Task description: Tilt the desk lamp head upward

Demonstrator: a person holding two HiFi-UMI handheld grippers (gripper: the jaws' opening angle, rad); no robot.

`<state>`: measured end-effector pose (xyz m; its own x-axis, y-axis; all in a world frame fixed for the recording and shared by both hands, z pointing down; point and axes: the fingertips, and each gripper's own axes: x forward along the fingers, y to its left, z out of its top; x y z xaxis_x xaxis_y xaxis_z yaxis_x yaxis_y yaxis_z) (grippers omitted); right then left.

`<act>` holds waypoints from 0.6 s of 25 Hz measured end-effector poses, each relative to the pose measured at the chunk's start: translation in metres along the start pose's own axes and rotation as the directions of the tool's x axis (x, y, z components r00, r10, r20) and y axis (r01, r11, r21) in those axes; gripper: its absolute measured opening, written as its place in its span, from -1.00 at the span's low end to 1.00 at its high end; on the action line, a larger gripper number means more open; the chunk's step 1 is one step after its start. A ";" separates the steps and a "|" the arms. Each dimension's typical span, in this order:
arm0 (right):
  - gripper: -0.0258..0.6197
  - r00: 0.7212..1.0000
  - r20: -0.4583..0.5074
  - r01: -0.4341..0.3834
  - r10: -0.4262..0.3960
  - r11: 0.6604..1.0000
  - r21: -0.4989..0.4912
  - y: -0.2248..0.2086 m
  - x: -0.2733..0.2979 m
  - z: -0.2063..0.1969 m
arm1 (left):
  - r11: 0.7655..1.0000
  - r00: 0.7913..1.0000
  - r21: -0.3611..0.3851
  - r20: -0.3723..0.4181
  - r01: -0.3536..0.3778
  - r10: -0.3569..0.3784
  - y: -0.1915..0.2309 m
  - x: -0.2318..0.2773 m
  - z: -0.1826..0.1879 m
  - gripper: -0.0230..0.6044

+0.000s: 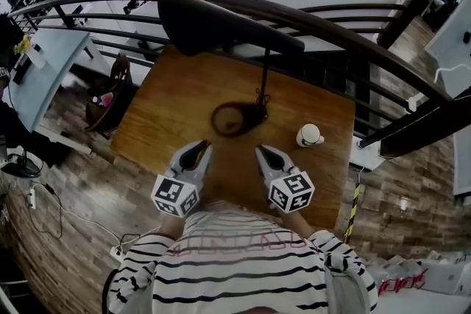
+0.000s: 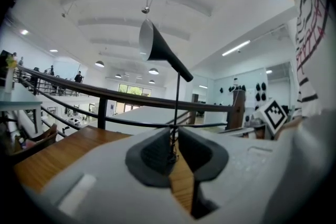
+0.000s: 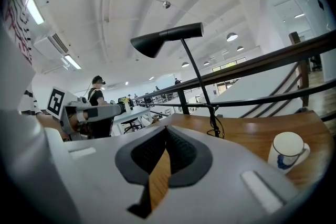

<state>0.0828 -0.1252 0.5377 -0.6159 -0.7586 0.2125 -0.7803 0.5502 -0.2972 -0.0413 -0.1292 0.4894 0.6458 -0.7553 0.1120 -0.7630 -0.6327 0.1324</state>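
**Lamp untouched, tilt all to do**

My left hand-held gripper (image 1: 200, 149) and my right hand-held gripper (image 1: 263, 152) both hover low over the table (image 1: 158, 110), on my side of the lamp base (image 1: 237, 119), one to either side of it and well short of touching it. Both are clenched on nothing. In each gripper view the dark pads meet, with only bare wood showing under them.

The desk lamp's round base sits about mid-table. Its thin stem (image 1: 263, 81) rises from the far right edge of the base, and the black lamp head (image 1: 213, 22) reaches out high above it, towards the left and the far side, close to the railing (image 1: 353, 37). From my right hand-held gripper's view the shade's mouth droops a little below its narrow end, so I judge the head has not been raised. A white mug (image 1: 310, 134) stands to the right of the base, apart from it.

As I read it, none of the task is done. I have yet to lift a hand-held gripper from table height to the head, unclench it, take hold of the shade or its neck, and swing the mouth upward. The other may need to steady the stem or base, since that slim stem looks likely to rock.
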 end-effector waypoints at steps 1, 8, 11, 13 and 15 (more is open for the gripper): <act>-0.92 1.000 -0.003 -0.011 0.011 1.000 0.001 0.002 -0.001 -0.002 | 1.000 1.000 -0.004 -0.002 -0.005 0.005 -0.001 -0.001 -0.003 -0.79; -0.92 0.998 -0.051 -0.049 0.049 0.999 0.001 0.011 -0.006 -0.018 | 0.999 1.000 -0.044 -0.010 -0.024 0.024 -0.009 -0.008 -0.019 -0.92; -0.92 0.996 -0.070 -0.055 0.055 0.999 0.003 0.014 -0.005 -0.023 | 0.998 0.999 -0.060 -0.028 -0.017 0.016 -0.014 -0.010 -0.027 -0.92; -0.92 0.995 -0.083 -0.056 0.055 0.998 -0.006 0.016 -0.003 -0.025 | 0.998 0.999 -0.067 -0.036 -0.016 0.014 -0.015 -0.011 -0.031 -0.92; -0.92 0.994 -0.092 -0.058 0.057 0.998 -0.016 0.017 -0.003 -0.027 | 0.997 0.999 -0.070 -0.041 -0.015 0.012 -0.017 -0.011 -0.034 -0.92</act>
<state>0.0683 -0.1047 0.5571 -0.6664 -0.6910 0.2800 -0.7448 0.5992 -0.2938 -0.0346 -0.1049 0.5192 0.6368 -0.7555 0.1539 -0.7689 -0.6076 0.1989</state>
